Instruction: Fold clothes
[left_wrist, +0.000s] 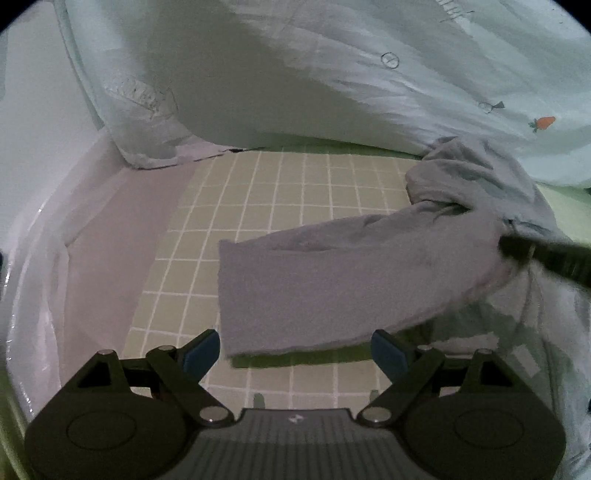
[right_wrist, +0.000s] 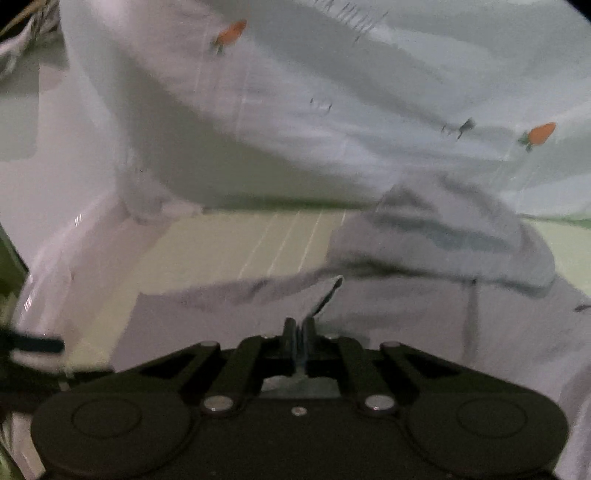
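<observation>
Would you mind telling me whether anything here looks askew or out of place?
Yes: the grey garment is bunched and twisted rather than flat, one sleeve trailing across the checked sheet. The right tongs pinch a fold of it; the left tongs are open. The carrot-print duvet lies heaped behind.

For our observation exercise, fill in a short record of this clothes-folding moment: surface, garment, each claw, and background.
surface: green checked sheet with white grid lines
garment: grey garment, one sleeve-like part stretched out over the sheet, the rest bunched at the right
left claw: open, blue pads apart, the garment's edge lies between them, not gripped
right claw: shut on a fold of the grey garment; view blurred
background: pale quilt with carrot print, heaped behind the garment
</observation>
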